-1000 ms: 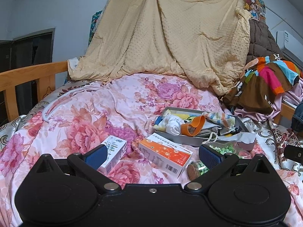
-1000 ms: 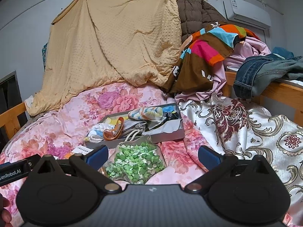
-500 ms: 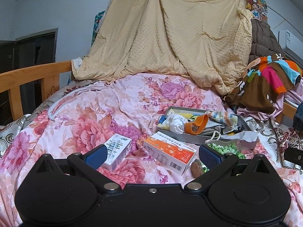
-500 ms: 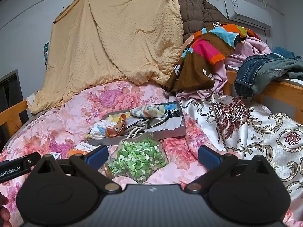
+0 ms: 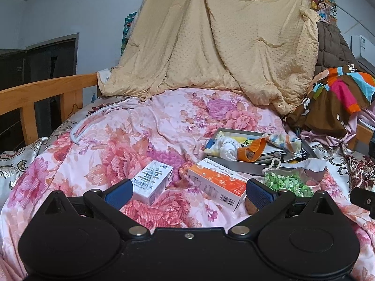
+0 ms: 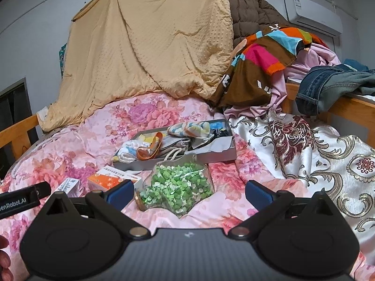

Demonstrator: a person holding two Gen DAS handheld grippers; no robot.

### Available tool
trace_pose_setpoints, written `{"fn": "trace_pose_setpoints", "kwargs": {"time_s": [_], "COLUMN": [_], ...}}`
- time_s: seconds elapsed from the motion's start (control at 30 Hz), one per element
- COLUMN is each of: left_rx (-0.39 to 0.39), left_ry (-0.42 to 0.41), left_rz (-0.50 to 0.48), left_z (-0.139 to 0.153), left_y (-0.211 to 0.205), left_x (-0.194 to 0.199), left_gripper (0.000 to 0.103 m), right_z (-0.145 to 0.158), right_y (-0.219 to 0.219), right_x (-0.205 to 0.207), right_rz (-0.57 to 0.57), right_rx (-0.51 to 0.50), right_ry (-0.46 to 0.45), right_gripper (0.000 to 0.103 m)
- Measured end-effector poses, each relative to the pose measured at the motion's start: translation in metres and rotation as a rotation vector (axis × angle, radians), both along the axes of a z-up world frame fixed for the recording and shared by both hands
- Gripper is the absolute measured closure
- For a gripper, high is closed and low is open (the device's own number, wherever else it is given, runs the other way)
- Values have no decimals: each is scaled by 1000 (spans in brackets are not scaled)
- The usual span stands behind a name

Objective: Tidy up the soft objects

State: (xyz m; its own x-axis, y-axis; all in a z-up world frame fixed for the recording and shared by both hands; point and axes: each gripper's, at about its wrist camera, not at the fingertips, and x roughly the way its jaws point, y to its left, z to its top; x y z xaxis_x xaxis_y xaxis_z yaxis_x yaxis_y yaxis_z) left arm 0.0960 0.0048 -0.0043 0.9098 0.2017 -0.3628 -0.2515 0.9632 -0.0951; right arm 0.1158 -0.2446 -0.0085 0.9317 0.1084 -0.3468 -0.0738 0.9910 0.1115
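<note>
A grey tray (image 5: 246, 166) (image 6: 218, 152) lies on the floral bedspread, filled with soft items: a white rolled cloth (image 5: 226, 145), an orange strap (image 5: 252, 148) (image 6: 150, 148) and a striped pouch (image 5: 283, 140) (image 6: 189, 127). In front of it sit an orange box (image 5: 216, 183) (image 6: 107, 179), a white box (image 5: 152, 182) and a clear jar of green pieces (image 6: 178, 187) (image 5: 288, 182). My left gripper (image 5: 188, 190) is open just short of the two boxes. My right gripper (image 6: 188, 190) is open too, with the jar lying between and beyond its fingers.
A tan blanket (image 5: 222, 42) hangs behind the bed. Piled clothes (image 6: 269, 53) and jeans (image 6: 328, 86) lie at the right over a wooden rail. A wooden bed rail (image 5: 42, 93) runs along the left. A gold-patterned cloth (image 6: 316, 152) covers the right side.
Both grippers have drawn back slightly; the tray, boxes and jar sit a little farther off and more to the right in the left view. Both stay open.
</note>
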Motion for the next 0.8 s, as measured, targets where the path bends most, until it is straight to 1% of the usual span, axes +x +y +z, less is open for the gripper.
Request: {"fn": "trace_pose_setpoints", "kwargs": {"time_s": [0.27,0.53,0.8], "left_rx": [24,34,55], "left_ry": [21,36,55], "left_rz": [-2,17,13], "left_z": [-5,-8,-14], "left_y": [-4,-3,-6], "left_x": [-2,-1,2], "left_gripper": [1,1,1], "right_z": [-8,-18,-21], "right_y": [8,12,14], "right_x": [-2,-1,-2], "right_rz": [21,27,27], "right_rx": [-13,-21,-27], "right_ry": [20,50,56], "right_gripper": [0,0,0]}}
